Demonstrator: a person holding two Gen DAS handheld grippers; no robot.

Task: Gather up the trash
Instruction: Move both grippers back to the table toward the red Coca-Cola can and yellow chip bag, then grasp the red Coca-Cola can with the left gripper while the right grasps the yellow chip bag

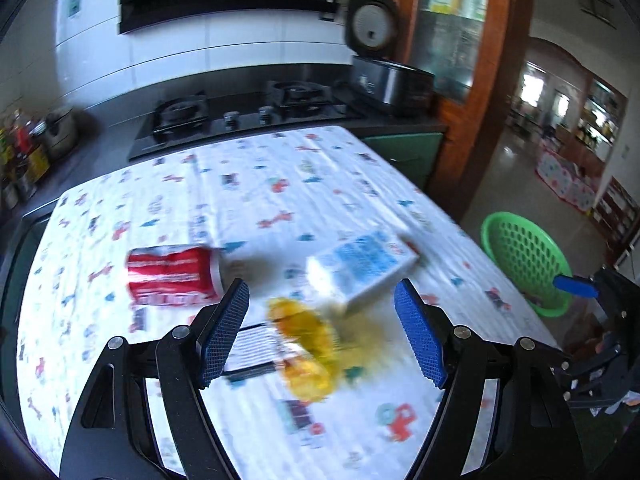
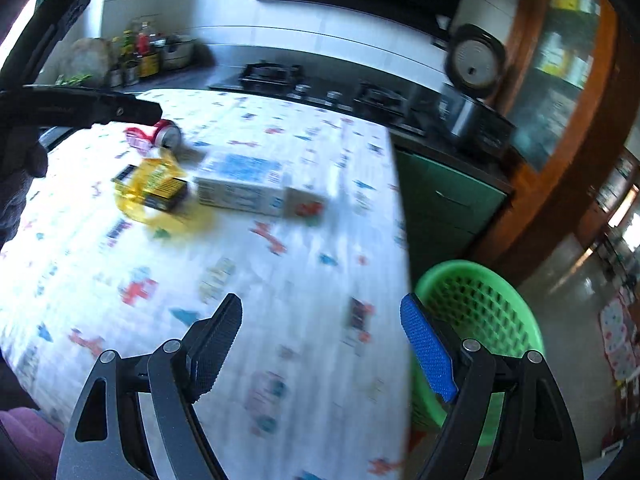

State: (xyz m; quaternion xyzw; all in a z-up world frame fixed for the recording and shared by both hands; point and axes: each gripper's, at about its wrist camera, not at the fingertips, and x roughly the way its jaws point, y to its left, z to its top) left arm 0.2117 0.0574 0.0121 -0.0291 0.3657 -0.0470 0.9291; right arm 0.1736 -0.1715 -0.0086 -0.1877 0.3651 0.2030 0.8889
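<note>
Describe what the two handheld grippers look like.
Both the left gripper and right gripper have black linkage arms with round silver pivot pins and textured pads, mostly blue. A dark glove shows at the right view's left edge.

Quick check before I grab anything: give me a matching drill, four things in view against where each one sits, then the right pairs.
Things:
1. crushed red can
2. white and blue carton
3. yellow wrapper
4. green basket

Places:
A. off the table's right edge, lower down
B. lying flat on the cloth, right of the can
C. between the open left claw fingers in its camera view
D. on its side on the cloth, furthest left of the trash

Pairs: 1-D, 2-B, 3-C, 4-A
</note>
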